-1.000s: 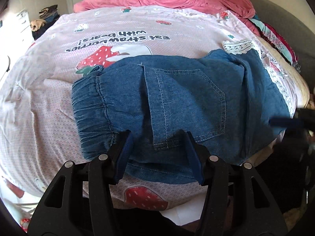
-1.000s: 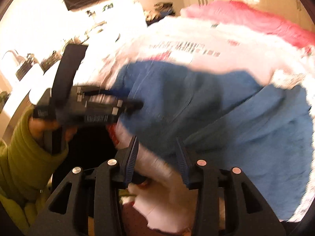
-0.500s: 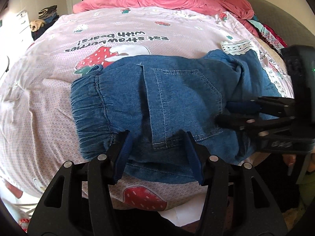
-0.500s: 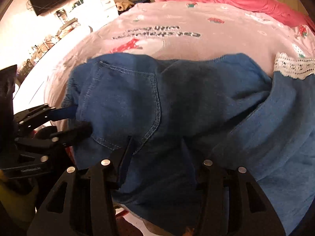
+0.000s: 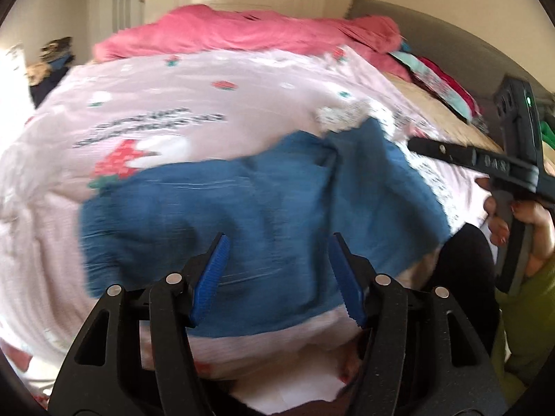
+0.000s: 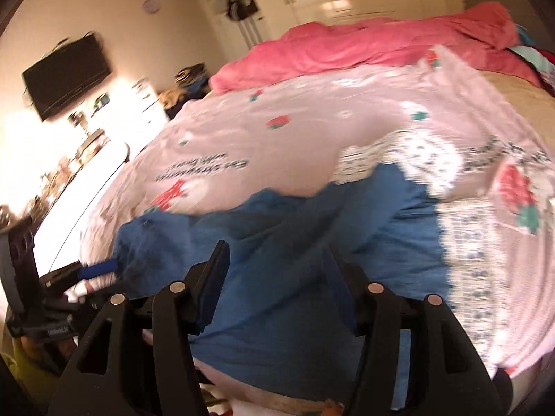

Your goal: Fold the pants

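Observation:
Blue denim pants (image 5: 263, 215) lie folded in a compact stack on the pink strawberry-print bedspread (image 5: 194, 97), near the bed's front edge. They also show in the right wrist view (image 6: 312, 249). My left gripper (image 5: 277, 246) is open and empty, hovering over the pants' near edge. My right gripper (image 6: 277, 253) is open and empty, over the pants' near right part. The right gripper also shows in the left wrist view (image 5: 416, 145), raised at the right, clear of the denim. The left gripper also shows in the right wrist view (image 6: 93, 274), at the pants' left end. Both views are motion-blurred.
A pink duvet (image 5: 242, 34) is bunched at the far end of the bed. Colourful clothes (image 5: 440, 83) lie against the grey headboard at right. A wall TV (image 6: 66, 76) and a cluttered white dresser (image 6: 86, 145) stand left of the bed.
My right gripper has lifted off the pants and pulled back to the right. Both cameras have tilted up and drawn back from the denim. The pants stay in place.

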The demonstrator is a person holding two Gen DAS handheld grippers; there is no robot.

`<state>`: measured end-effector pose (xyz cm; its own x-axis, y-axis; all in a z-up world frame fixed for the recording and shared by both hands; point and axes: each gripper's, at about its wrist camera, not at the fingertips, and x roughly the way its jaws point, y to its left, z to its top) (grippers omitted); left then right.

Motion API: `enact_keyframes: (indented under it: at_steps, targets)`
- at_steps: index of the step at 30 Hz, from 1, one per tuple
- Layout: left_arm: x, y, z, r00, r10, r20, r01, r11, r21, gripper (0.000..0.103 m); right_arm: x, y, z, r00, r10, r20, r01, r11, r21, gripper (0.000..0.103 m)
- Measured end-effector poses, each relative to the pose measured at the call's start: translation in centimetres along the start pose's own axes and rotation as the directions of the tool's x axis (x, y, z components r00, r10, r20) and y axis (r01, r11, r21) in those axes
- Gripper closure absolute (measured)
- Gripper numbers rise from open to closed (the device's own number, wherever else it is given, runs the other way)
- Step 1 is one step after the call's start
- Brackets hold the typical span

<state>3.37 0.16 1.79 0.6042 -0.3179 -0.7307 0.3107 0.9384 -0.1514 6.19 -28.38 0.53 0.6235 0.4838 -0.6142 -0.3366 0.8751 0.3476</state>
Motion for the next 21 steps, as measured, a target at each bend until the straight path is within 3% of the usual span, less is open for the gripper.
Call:
enact_keyframes:
  at_steps: [6, 12, 17, 19, 21]
  targets:
    - [4.3, -2.9, 1.2, 0.989, -0.121, -0.082, 0.123, 0.992, 0.029, 0.052, -0.8, -1.9, 0.2, 0.999, -0.036, 0.030, 0.035, 0.999, 0.032, 0.048]
    - [9.2, -3.6, 3.2, 0.975, -0.159, -0.157, 0.164, 0.986, 0.021, 0.058, -1.1, -2.9, 0.4, 0.998, -0.053, 0.028, 0.052, 0.998, 0.042, 0.048]
    - [11.4, -2.5, 3.9, 0.969, -0.199, -0.148, 0.191, 0.979, -0.071, 0.058, -0.2, -2.8, 1.2, 0.997, -0.076, 0.010, 0.076, 0.997, 0.021, 0.047]
    - [11.5, -2.1, 3.5, 0.968, -0.227, -0.105, 0.217, 0.971, -0.097, 0.058, 0.8, -2.3, 1.9, 0.997, -0.080, -0.006, 0.080, 0.997, -0.008, 0.047]
    - [11.3, -2.2, 3.3, 0.963, -0.261, -0.071, 0.253, 0.962, -0.101, 0.067, 2.2, -1.6, 2.8, 0.995, -0.092, -0.027, 0.091, 0.994, -0.052, 0.047]
